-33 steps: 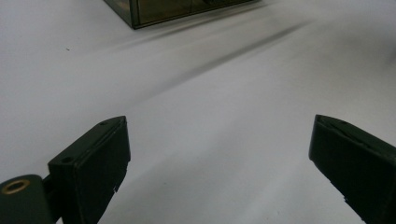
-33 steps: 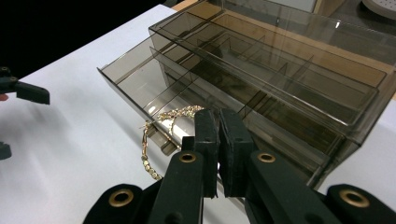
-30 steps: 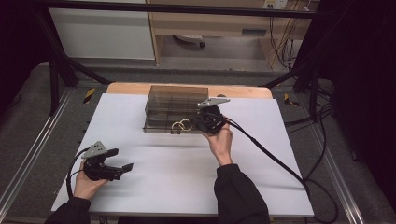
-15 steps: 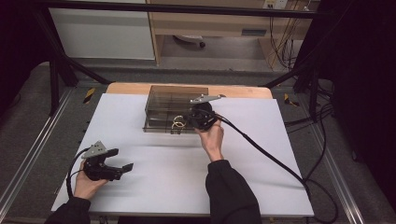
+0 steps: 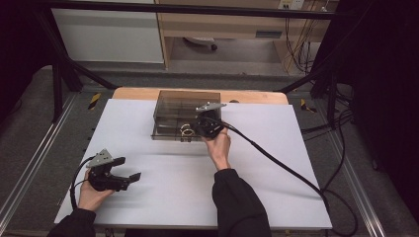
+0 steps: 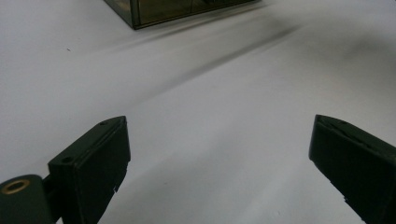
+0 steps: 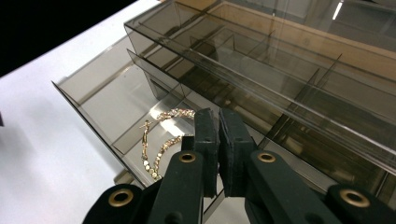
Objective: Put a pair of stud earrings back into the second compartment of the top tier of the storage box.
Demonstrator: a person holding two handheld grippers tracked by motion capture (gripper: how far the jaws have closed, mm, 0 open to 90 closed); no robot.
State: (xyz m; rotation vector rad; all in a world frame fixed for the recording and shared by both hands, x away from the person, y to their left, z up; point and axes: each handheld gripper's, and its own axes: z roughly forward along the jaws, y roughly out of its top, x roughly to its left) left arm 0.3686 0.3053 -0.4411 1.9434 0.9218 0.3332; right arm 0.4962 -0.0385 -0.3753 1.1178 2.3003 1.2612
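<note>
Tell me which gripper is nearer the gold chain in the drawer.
Right. The right gripper hangs at the open drawer, its jaws closed right beside the chain. The left gripper sits open near the table's front left, well away from it.

Right claw [image 7: 218, 140] covers part of the gold chain [image 7: 161, 140], so no telling if anything sits between the closed jaws. Smoky organizer box [image 6: 154, 9] is cut off at the left view's top edge.
</note>
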